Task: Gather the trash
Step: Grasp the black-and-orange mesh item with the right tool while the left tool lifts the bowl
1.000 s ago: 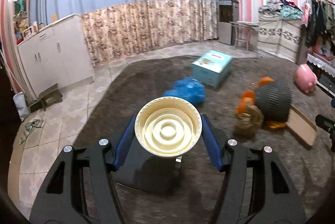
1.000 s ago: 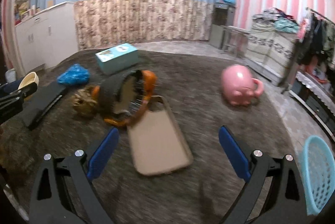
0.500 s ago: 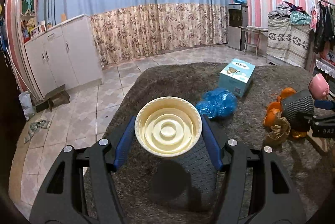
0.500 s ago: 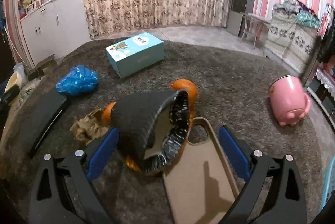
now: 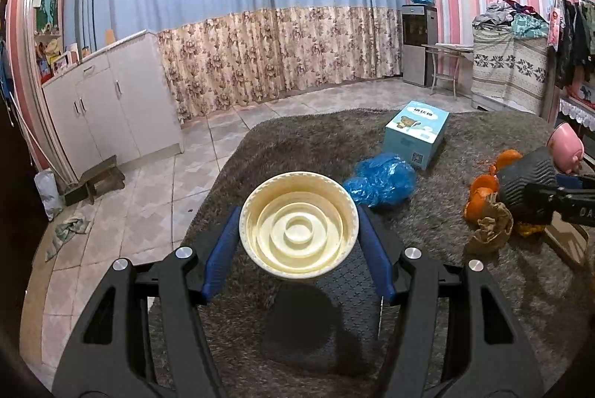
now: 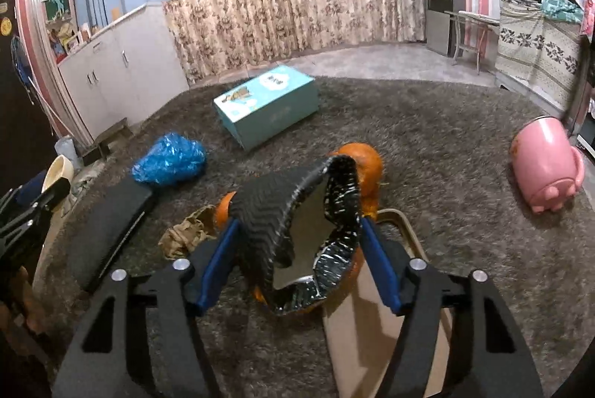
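Right gripper [image 6: 295,249]: jaws closing around the black crumpled cup [image 6: 297,227], a ribbed, dented container lying on its side with its mouth toward the camera. Both blue pads sit against its outer walls, so the cup is between them and appears gripped. It rests on the grey shag rug [image 6: 427,138].

Directly behind and under the cup: orange peels [image 6: 362,167], touching it. To its left, a crumpled brown paper wad [image 6: 186,236], just beside the left pad. To its right and below, a flat tan phone case [image 6: 372,331], partly under the right finger (its upper rim lies against the peels).

Further off on the rug: blue plastic bag [image 6: 169,162], a black flat pad [image 6: 111,223] at left, a teal carton [image 6: 267,104] behind, a pink pig mug [image 6: 544,167] on its side well to the right.

Left gripper [image 5: 299,242]: partly open, pads clamped on the rim of a cream plastic bowl [image 5: 299,225], held above the black pad with its inside toward the camera. From this view the black cup and peels lie at far right, the blue bag between.
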Action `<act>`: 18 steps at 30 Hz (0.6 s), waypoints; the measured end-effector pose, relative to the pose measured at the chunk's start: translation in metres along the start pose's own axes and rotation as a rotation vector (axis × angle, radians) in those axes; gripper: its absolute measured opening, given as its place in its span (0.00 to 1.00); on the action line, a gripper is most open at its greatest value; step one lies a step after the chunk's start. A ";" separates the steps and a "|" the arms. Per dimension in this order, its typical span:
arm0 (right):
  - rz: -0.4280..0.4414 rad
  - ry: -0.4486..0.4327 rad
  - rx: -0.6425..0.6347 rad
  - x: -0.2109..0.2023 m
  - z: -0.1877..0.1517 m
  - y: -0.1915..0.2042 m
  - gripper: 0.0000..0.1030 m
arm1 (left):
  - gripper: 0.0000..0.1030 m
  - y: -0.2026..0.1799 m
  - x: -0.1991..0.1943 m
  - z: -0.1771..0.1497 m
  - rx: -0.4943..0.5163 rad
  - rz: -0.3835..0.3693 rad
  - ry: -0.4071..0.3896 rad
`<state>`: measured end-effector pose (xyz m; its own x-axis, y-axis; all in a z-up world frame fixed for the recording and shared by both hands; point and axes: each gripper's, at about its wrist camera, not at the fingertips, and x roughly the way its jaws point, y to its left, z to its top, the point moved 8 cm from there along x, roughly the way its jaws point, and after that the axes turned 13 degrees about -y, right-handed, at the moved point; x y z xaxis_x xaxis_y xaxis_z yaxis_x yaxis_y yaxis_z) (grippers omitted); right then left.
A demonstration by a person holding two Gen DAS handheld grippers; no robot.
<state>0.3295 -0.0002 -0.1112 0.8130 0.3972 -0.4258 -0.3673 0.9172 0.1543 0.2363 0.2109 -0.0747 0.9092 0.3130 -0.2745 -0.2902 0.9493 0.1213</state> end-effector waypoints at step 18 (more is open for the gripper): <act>-0.165 -0.154 0.111 -0.131 0.006 -0.091 0.62 | 0.59 -0.052 -0.041 0.027 0.003 -0.075 -0.054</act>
<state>0.2597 -0.1358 -0.0643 0.9203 0.2339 -0.3136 -0.1789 0.9645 0.1941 0.2219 0.1483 -0.0442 0.9430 0.2390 -0.2315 -0.2200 0.9698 0.1050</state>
